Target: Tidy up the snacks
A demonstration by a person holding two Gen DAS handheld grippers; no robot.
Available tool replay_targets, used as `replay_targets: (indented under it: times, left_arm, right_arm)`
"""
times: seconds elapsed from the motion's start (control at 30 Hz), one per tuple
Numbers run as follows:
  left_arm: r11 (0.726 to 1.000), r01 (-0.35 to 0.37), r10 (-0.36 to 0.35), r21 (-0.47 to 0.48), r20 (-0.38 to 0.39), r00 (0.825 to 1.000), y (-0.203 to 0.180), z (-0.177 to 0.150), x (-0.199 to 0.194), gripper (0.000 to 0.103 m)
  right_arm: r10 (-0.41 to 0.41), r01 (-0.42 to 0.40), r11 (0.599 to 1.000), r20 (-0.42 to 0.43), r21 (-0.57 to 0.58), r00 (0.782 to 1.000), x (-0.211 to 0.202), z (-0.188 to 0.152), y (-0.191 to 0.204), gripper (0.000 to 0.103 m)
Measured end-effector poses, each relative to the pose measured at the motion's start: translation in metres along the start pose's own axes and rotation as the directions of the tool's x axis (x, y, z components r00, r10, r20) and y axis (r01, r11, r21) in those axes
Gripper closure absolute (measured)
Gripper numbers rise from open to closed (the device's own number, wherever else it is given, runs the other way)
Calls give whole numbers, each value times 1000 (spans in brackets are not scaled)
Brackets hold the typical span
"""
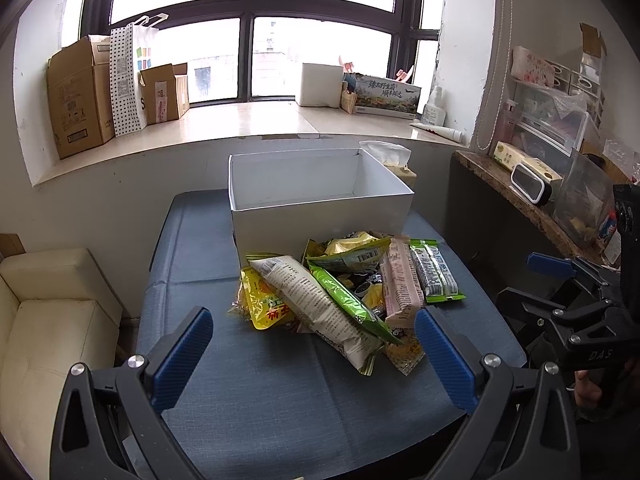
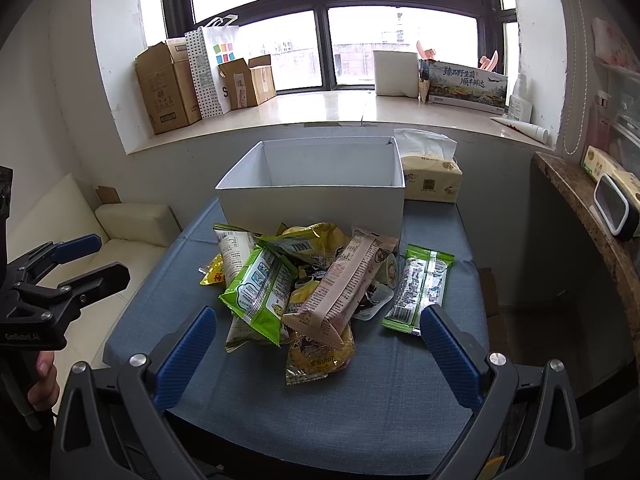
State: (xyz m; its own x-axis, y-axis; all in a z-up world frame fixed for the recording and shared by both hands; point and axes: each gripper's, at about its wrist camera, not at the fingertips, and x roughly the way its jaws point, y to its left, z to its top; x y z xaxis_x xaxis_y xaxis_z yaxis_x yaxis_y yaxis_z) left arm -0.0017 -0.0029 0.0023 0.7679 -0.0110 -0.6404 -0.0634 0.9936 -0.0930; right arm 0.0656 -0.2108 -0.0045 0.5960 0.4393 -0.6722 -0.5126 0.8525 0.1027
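White box point(image 1: 320, 216) behind snack pile point(image 1: 344, 292), tongs point(image 2: 318, 344) apart

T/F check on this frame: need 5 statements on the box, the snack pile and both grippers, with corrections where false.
1. The white box holds several snack packets. False: what shows of its inside is bare, and the packets lie on the blue table in front of it.
2. The left gripper is open and holds nothing. True.
3. The right gripper is shut on the pink packet. False: its jaws are wide apart, and the packet lies on the pile.
4. A tissue pack stands beside the box, at its far right corner. True.
5. The green-edged packet lies at the right side of the pile. True.
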Motion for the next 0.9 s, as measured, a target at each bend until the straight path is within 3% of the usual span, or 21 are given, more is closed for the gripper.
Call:
replay_targets:
  times: [0.9]
  left_arm:
    - [1000,1,-1,4,2,1000,1,-1,-1,0]
  right_arm:
    - [4,-4,1000,1,0,1000,0,-1,2,0]
